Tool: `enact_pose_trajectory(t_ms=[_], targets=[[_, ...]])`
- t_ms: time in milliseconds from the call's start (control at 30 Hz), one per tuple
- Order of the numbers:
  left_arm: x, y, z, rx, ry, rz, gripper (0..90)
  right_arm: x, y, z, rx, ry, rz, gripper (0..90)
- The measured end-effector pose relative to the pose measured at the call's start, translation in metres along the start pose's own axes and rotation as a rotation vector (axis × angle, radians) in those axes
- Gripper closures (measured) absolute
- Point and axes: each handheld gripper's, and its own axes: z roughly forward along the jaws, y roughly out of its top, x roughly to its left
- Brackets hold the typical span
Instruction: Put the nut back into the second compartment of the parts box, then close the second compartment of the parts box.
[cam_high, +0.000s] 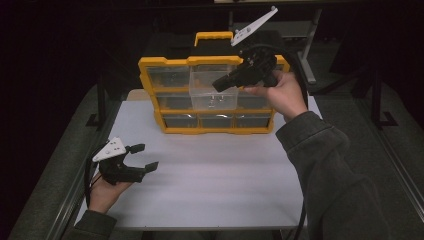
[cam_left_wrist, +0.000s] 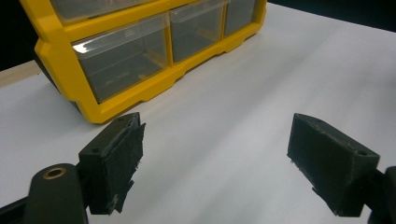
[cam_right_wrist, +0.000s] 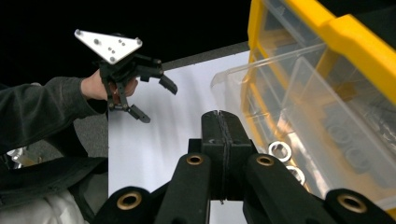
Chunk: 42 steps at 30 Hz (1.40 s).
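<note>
A yellow box (cam_high: 210, 95) of little see-through drawers is standing at the far side of the white bench (cam_high: 210, 185). One clear drawer (cam_high: 214, 90), in the middle of the box, is sticking out toward the person. Inside it, in the right claw's view, some shiny metal rings (cam_right_wrist: 280, 150) are lying on the bottom. The right claw (cam_high: 220, 84) is hanging in the air right at the front of that open drawer, and its two black jaws are pressing tight together with nothing between them. Whether its tip is touching the drawer is hard to tell. The left claw (cam_high: 145, 157) is waiting low over the bench, well away from the box on the near left, and its jaws are spreading wide with nothing between them. Here is what could go wrong, I think: the drawer is sticking far out, so a bump or a hard pull could make it slide all the way out of the box and tip, and the rings would be rolling over the bench. A hard push could also make the whole box slide back, since the left claw is not holding it. If the shut claw is going in for a ring, it has to open first. No brand, label or writing can be read anywhere.
</note>
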Motion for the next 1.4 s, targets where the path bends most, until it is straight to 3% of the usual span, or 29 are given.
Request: enact_pose_trajectory(t_ms=[433, 567, 1067, 1400], targets=[[-0.002, 0.0, 0.001, 0.001, -0.002, 0.002, 17.9, 0.016, -0.024, 0.004, 0.007, 0.012, -0.021, 87.4], [-0.002, 0.001, 0.001, 0.005, -0.004, 0.007, 17.9, 0.02, -0.032, 0.004, -0.003, 0.016, -0.004, 87.3], [-0.002, 0.001, 0.002, -0.006, -0.01, -0.002, 17.8, 0.018, -0.052, 0.017, 0.007, -0.007, 0.007, 87.6], [-0.003, 0.0, 0.002, -0.008, -0.005, -0.009, 17.8, 0.02, -0.052, 0.022, 0.011, -0.021, 0.006, 87.8]])
